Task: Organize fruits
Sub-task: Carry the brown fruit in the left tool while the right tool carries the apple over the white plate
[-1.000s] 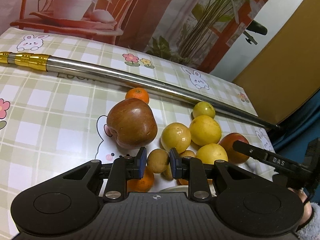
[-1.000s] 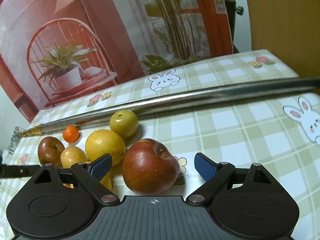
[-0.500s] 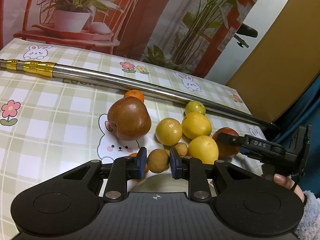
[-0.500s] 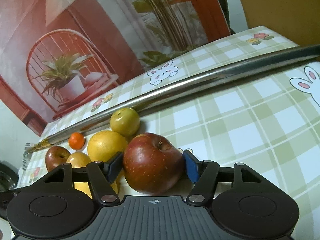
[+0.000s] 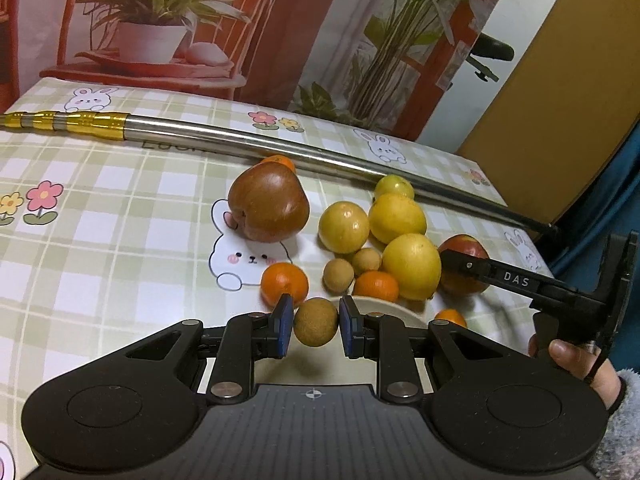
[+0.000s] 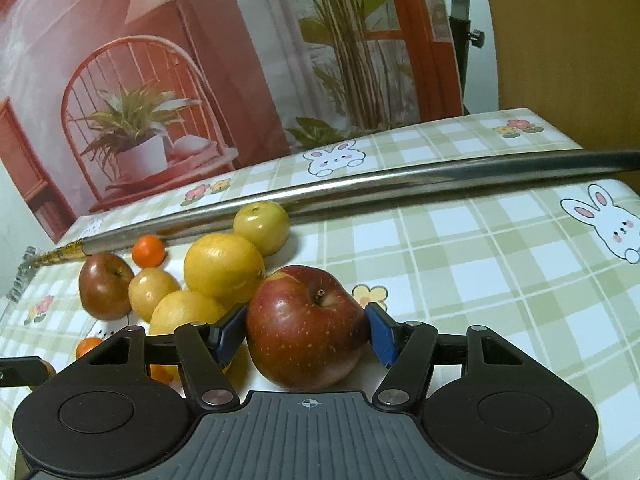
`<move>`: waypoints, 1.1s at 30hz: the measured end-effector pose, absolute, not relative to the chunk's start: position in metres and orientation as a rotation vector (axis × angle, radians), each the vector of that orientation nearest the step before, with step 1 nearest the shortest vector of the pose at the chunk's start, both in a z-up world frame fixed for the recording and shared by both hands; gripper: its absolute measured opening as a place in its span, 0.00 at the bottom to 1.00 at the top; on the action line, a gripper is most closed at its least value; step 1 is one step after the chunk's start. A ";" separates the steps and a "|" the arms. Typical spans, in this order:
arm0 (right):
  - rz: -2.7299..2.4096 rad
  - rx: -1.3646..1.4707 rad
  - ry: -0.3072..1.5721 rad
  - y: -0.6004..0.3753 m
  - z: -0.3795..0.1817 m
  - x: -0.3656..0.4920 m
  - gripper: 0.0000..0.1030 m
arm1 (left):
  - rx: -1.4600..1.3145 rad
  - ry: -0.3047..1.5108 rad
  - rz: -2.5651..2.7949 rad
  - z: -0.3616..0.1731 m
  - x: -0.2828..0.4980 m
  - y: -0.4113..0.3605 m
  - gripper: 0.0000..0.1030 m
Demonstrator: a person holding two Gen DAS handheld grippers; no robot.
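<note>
Two tongs each grip a fruit. In the left wrist view the left tongs (image 5: 315,325) are closed narrowly on a small brown round fruit (image 5: 316,327), held above the pale rim of a dish (image 5: 394,307); what lies in the dish is hidden behind the tongs. In the right wrist view the right tongs (image 6: 306,333) are spread wide and clamped on a red apple (image 6: 306,328), its stem facing up.

On the worktop (image 5: 120,232) beyond sit a dark red apple (image 5: 269,202), yellow citrus fruits (image 5: 412,266), small oranges (image 5: 285,283) and two more brown fruits (image 5: 338,275), bunched together near the dish. A long steel rod (image 5: 248,146) with a gold end lies across the worktop behind them, touching the farthest fruit.

A hand (image 5: 576,364) in a fuzzy grey sleeve holds the right tongs from the right edge, level with the worktop; their arm reads "DAS". Lettering on the rod is partly hidden.
</note>
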State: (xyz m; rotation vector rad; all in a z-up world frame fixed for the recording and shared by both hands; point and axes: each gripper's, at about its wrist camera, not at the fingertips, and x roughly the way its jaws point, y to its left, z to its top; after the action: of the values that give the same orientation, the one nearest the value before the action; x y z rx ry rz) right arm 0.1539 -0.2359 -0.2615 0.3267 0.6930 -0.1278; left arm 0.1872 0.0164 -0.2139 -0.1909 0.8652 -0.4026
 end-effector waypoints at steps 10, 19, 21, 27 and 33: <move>-0.111 0.305 0.650 -0.221 -0.243 0.126 0.58 | -0.134 0.844 -0.384 -0.213 0.163 0.017 0.25; -0.014 0.236 0.624 -0.189 -0.221 0.102 0.58 | -0.087 0.820 -0.368 -0.215 0.140 0.018 0.25; 0.007 0.218 0.626 -0.180 -0.220 0.097 0.58 | -0.075 0.816 -0.365 -0.216 0.136 0.018 0.25; 0.069 0.172 0.654 -0.158 -0.219 0.082 0.58 | -0.041 0.811 -0.356 -0.220 0.126 0.018 0.25; 0.119 0.120 0.694 -0.139 -0.225 0.074 0.58 | -0.006 0.812 -0.350 -0.223 0.121 0.015 0.25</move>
State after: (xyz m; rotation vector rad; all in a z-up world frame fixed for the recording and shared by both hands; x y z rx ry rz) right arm 0.0737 -0.1391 -0.2254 0.1198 0.6940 0.1192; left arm 0.1207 0.0153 -0.2229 -0.0062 0.8124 -0.3501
